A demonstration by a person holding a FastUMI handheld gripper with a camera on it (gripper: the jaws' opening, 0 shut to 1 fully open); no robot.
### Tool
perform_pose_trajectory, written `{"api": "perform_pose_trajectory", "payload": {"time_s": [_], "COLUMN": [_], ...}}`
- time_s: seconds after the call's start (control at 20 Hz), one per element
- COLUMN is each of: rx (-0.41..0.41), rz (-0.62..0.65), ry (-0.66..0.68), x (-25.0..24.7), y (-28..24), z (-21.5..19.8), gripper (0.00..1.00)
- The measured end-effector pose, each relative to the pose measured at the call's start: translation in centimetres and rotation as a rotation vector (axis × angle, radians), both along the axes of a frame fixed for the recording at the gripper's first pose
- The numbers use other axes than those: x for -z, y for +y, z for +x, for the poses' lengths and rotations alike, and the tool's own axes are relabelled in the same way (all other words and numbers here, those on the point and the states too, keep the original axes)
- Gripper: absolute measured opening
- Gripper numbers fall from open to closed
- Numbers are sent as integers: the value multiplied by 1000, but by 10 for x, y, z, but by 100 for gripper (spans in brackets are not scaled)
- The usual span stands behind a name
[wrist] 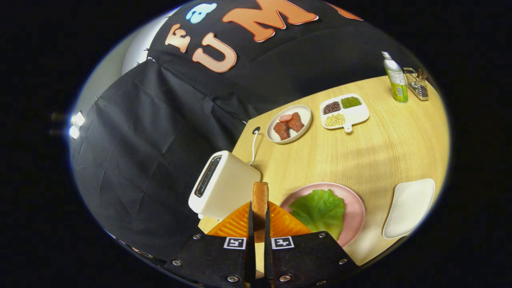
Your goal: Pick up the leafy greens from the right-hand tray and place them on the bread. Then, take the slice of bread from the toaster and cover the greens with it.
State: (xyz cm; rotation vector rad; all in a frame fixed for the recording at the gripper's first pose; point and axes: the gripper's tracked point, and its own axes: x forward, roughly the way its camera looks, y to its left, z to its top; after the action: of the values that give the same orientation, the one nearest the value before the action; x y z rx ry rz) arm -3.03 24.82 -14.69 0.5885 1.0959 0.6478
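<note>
The fingers [259, 218] clamp a bread slice [260, 196] edge-on, nearly closed, above the worktop [380, 148] near its front edge. Just beyond, the greens [319, 210] already lie on the pink plate [356, 208]; covering them remains. The toaster [222, 186] stands beside, apparently emptied.

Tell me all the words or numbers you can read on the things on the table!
None can be read.
The bottle at the table's far side has a label, but its print is too small and blurred to read.
The gripper, shut on the slice of bread, carries two square black-and-white markers; those are patterns, not letters.
The toaster, plates and sectioned tray show no writing.
</note>
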Motion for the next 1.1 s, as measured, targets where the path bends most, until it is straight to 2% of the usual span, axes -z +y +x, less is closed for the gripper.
{"api": "perform_pose_trajectory", "payload": {"time_s": [0.6, 1.1], "rx": [12, 17], "rz": [-53, -122], "ry": [95, 45], "x": [70, 94], "y": [-35, -51], "z": [-17, -18], "gripper": [9, 10]}}
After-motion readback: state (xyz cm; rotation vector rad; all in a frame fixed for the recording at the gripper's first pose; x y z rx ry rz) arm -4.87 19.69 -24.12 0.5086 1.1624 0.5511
